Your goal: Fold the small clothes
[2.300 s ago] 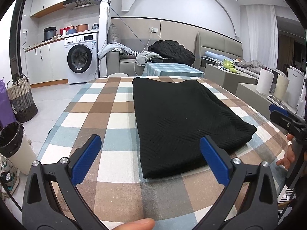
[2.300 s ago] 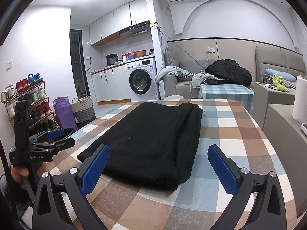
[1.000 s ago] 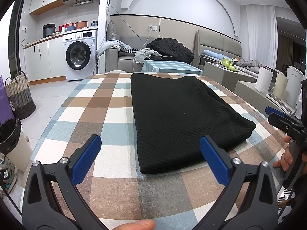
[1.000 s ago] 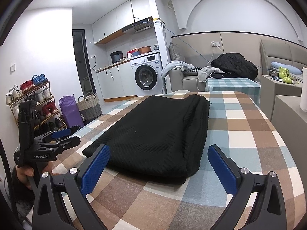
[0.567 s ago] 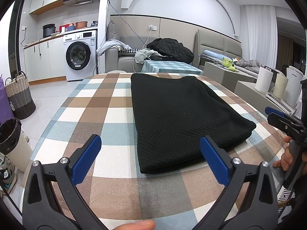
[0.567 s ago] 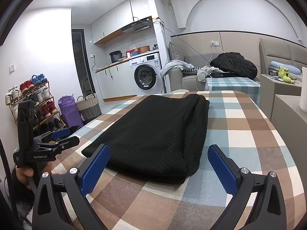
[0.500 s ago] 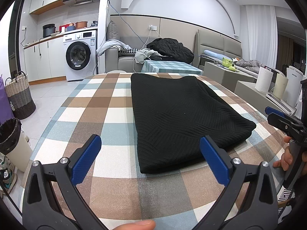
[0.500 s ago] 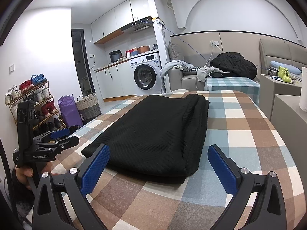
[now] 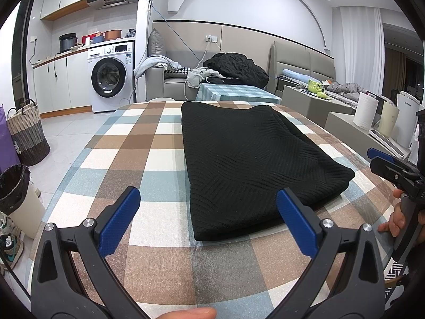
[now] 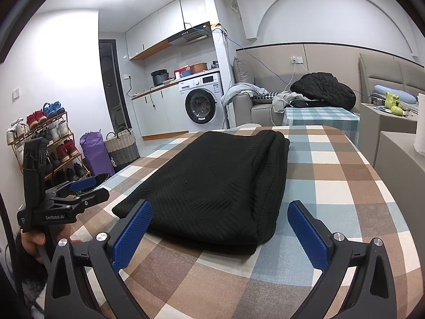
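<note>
Legible text: "GenRobot.AI", printed in white on the black body of the left gripper, seen from the right wrist view. Other labels, including the washing machine's, are too small to read.

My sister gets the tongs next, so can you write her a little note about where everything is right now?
Left tongs: open, empty, hovering at the near table edge.
Right tongs: open, empty, also at the near edge.
Black knit garment: lying flat as a long folded rectangle on the checked tablecloth, touching neither tongs.
Done: folded lengthwise, it seems.
Left: probably one more fold, bringing the near end toward the far end.
</note>
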Tool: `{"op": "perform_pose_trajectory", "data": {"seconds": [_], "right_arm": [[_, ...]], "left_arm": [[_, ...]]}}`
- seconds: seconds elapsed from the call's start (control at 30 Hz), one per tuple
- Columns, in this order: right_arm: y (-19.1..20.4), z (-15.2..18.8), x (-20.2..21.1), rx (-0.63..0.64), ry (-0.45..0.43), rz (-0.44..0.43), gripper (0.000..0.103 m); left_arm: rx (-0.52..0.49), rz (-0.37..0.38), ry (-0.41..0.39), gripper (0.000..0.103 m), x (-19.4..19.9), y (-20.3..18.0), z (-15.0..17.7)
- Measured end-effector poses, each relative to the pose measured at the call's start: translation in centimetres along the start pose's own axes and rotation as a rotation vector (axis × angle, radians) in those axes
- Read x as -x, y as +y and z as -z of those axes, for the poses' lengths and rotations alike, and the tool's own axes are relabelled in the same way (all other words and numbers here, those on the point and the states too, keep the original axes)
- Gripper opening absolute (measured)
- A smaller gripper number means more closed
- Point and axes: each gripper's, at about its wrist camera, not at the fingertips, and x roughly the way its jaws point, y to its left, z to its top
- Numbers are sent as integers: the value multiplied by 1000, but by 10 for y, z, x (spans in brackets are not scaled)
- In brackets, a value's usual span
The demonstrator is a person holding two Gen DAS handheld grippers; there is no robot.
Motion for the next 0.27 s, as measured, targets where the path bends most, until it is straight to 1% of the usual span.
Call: {"op": "perform_pose_trajectory", "data": {"seconds": [0.27], "right_arm": [[0,0,0,-2,0,-1,103]], "left_arm": [[16,-4,2,102,-2,4,1]]}}
